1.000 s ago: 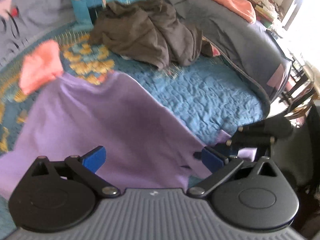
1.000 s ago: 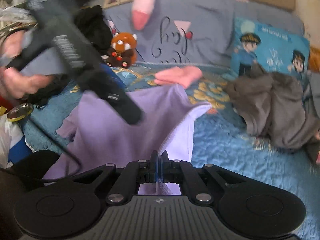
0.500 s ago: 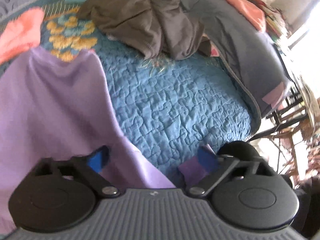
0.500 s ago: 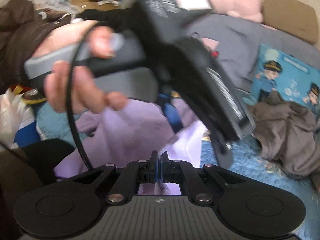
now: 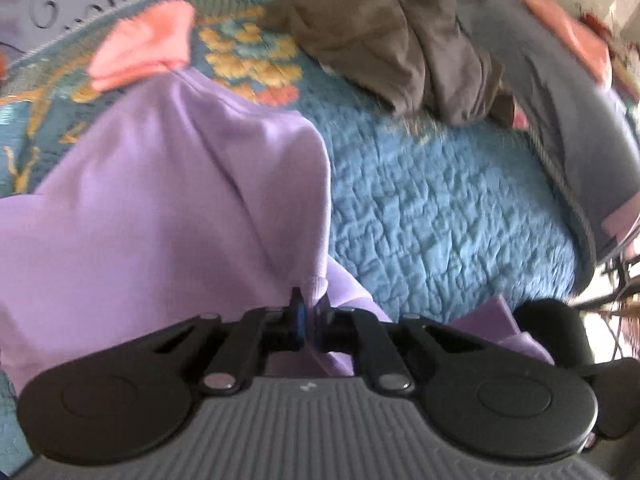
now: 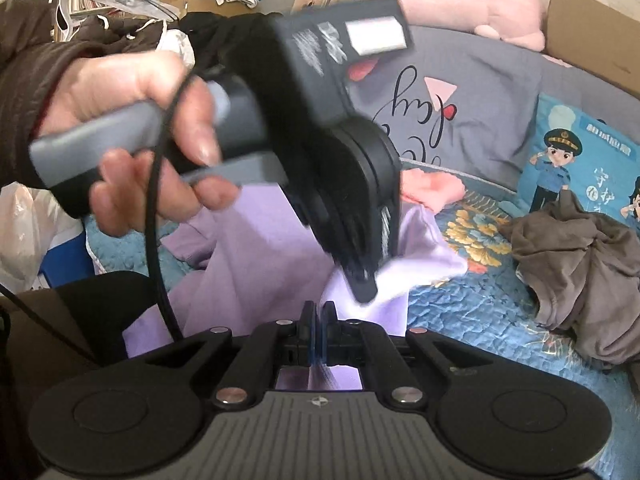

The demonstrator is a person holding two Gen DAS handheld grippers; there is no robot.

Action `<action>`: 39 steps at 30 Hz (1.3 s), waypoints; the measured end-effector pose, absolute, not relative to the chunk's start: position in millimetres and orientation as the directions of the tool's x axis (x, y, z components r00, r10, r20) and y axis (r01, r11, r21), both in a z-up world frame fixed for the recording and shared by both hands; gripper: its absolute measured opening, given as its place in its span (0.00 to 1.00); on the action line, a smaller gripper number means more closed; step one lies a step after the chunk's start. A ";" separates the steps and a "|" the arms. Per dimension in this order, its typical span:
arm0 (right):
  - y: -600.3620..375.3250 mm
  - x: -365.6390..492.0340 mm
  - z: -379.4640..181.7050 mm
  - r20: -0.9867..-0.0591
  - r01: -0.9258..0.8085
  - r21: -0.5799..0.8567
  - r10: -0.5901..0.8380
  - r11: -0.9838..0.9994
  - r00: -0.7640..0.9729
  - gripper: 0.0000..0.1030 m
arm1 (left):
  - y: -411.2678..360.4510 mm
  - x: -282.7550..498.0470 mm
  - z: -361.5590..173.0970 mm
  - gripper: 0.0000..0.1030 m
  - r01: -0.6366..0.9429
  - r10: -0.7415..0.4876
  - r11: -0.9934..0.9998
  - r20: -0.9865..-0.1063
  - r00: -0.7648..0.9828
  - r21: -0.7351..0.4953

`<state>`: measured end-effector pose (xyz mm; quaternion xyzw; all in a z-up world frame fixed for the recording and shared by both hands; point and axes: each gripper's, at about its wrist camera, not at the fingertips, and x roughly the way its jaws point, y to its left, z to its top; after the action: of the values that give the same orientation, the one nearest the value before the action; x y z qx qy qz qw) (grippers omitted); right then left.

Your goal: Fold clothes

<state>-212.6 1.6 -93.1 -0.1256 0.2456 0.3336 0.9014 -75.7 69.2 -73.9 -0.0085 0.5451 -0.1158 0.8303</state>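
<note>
Both the left gripper (image 5: 310, 322) and right gripper (image 6: 319, 334) pinch the purple garment (image 5: 160, 208) lifted over the blue quilt (image 5: 440, 208); thin edge holds may slip, spoiling the fold.

1 lilac garment (image 5: 168, 200) | 1 pink folded cloth (image 5: 144, 50), upper left | 1 brown-grey clothes heap (image 5: 400, 40), top centre | 1 blue quilted bedcover (image 5: 440, 208) | 2 grippers: left (image 5: 310, 312), right (image 6: 319, 320) | 1 cartoon-officer pillow (image 6: 580, 160), right edge | cardboard boxes: at least 3, top
</note>
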 end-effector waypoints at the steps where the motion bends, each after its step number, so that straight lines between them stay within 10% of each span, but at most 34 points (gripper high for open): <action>1: 1.0 -212.8 -91.7 -0.525 -0.667 -0.049 0.548 0.744 0.651 0.08 | 74.1 -80.3 -67.5 0.04 0.171 -0.189 0.977 -0.895 0.404 -0.129; 5: -7.8 -206.4 -84.7 -0.542 -0.688 0.038 0.593 0.724 0.595 0.20 | 103.0 -97.6 -47.3 0.04 0.107 -0.126 0.991 -0.870 0.477 -0.085; 18: 26.0 -102.7 -94.8 -0.540 -0.704 -0.421 0.465 0.572 0.701 0.38 | 190.0 -157.9 -8.3 0.05 -0.022 0.097 0.994 -0.819 0.566 0.103; 39: 154.3 58.5 -131.6 -0.563 -0.816 -0.364 0.592 0.449 0.577 0.52 | 371.5 -162.2 62.2 0.06 -0.389 0.446 0.886 -0.696 0.563 0.253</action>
<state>58.5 154.3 -131.6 -0.3110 0.1805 0.4231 0.8317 -162.2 371.5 62.2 0.0356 0.4032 0.2361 0.8834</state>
